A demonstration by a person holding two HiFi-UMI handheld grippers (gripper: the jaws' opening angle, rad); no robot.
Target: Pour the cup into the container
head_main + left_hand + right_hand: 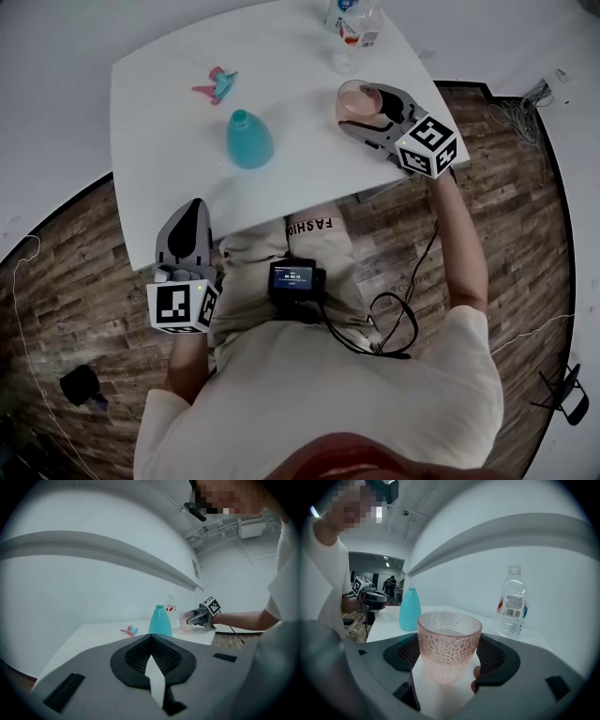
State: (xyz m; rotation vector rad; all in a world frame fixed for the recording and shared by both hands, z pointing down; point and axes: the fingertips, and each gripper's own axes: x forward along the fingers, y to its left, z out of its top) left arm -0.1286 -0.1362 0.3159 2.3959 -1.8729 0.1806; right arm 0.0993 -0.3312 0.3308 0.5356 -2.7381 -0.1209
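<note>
At upper right, the right tool (367, 114) is clamping the pink cup (354, 98) on the bench (159, 103); the left tool (192, 214) is hanging closed at lower left. Lifting and tipping it into the teal container's (249, 141) narrow mouth is coming next, I reckon.

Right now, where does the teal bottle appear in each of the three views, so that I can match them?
Head view: teal bottle on the white table, upper middle, left of the pink cup.
Left gripper view: teal bottle at centre, just left of the pink cup.
Right gripper view: teal bottle left of centre, behind the pink cup.
Shared landmark: the pink cup, held by the right gripper.
</note>
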